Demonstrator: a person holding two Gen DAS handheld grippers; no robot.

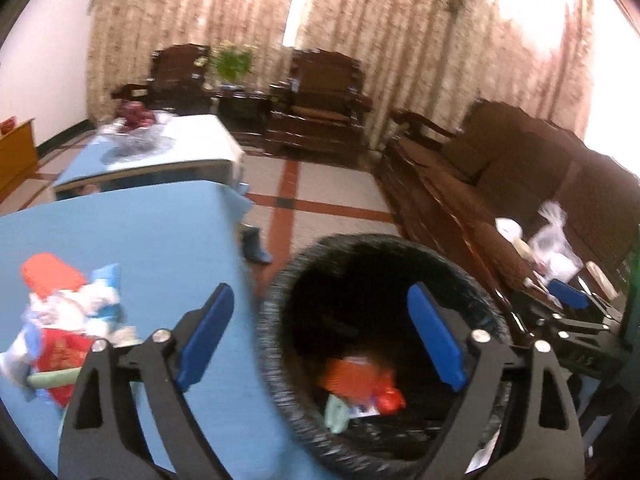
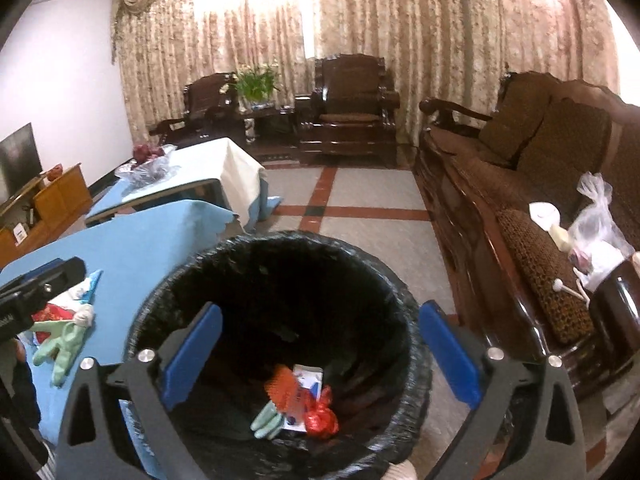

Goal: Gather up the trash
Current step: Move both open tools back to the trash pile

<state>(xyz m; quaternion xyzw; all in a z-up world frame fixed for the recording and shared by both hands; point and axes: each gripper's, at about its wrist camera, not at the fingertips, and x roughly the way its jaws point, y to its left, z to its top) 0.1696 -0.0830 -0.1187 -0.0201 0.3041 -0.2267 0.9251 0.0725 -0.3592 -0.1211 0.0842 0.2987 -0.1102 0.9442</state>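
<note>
A black-lined trash bin [image 1: 280,300] [image 2: 160,280] stands on the floor beside a blue-covered table [image 1: 152,240] [image 2: 132,248]. Inside it lie red wrappers [image 1: 360,380] [image 2: 320,416], a white paper and a pale green glove [image 2: 266,420]. A pile of trash [image 1: 64,320], red and white wrappers with a pale green glove [image 2: 60,348], lies on the table. My left gripper [image 1: 320,340] is open and empty, spanning the table edge and the bin rim. My right gripper [image 2: 320,352] is open and empty above the bin mouth; it also shows in the left wrist view [image 1: 568,312].
A dark wooden sofa [image 2: 520,184] on the right carries a clear plastic bag [image 2: 596,232] and small items. A second covered table [image 2: 192,168] holds a fruit bowl. Armchairs [image 2: 352,104] and a plant stand by the curtains. A TV cabinet [image 2: 48,204] is far left.
</note>
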